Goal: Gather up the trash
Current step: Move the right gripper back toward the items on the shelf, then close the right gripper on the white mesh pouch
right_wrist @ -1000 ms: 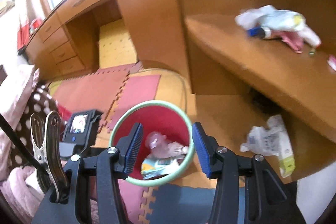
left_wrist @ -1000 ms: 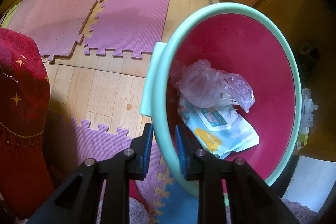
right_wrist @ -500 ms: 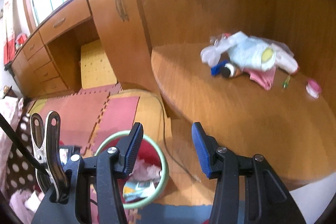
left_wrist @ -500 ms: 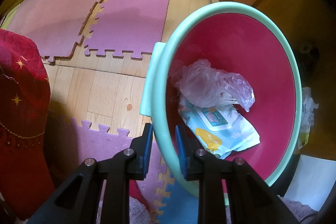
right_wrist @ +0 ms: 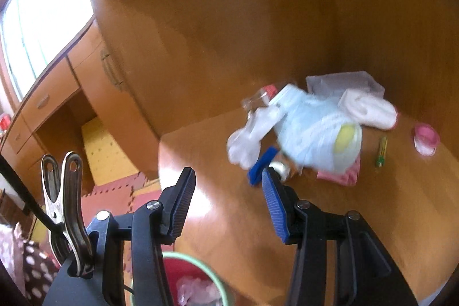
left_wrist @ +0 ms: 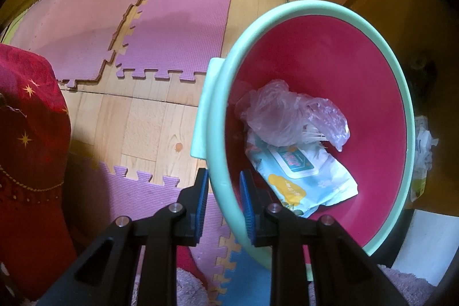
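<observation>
Mint-rimmed bin point(left_wrist: 321, 10) is being pinched by left gripper point(left_wrist: 222, 208), steadying it near the table, while right gripper point(right_wrist: 228, 197), half-open and empty, is aiming at far trash pile point(right_wrist: 312, 134).

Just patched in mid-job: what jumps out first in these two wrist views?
The red bin with a mint rim fills the left wrist view, its rim clamped by the left gripper; a crumpled plastic bag lies on a wipes pack inside. In the right wrist view, the empty, open right gripper faces a pile of trash on the wooden tabletop.
</observation>
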Available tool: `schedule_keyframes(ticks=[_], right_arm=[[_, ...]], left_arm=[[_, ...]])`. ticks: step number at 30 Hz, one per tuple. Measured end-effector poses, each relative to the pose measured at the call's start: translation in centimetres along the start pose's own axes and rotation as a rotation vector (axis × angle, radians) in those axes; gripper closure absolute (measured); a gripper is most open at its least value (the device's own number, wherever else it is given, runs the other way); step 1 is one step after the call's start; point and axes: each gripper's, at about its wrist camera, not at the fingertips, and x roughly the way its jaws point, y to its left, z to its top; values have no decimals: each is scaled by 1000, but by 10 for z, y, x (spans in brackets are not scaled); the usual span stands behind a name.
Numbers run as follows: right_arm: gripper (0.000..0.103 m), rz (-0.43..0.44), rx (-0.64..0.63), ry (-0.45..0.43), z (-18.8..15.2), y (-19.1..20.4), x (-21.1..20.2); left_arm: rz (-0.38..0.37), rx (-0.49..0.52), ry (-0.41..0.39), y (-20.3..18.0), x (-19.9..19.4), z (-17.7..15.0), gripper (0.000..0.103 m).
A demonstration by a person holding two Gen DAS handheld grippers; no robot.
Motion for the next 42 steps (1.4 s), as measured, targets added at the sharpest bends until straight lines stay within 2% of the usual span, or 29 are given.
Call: schedule_keyframes(ticks=[8,14,23,27,30,36,42], right_arm=[[54,-38,28,-31,13,-15,21],[54,-42,72,-14,21,-26,38],[54,-37,46,-39,25,-9,39],[54,-56,5,-19,22,-4,50],[54,-59,41,13,20,-11,59],[54,-56,79,22,21,-19,63],[78,-55,75,28,19,-21,64]], left_arm=[[1,2,1,0,0,1,80],[1,-2,5,0,2,2,80],[-3,-5,6,-1,2,2,79],[-5,-4,5,-1,2,1,79],[-3,-5,7,-1,2,2,79],[-3,-5,9,0,4,1,79],[-6,-7,10,0,4,2,79]])
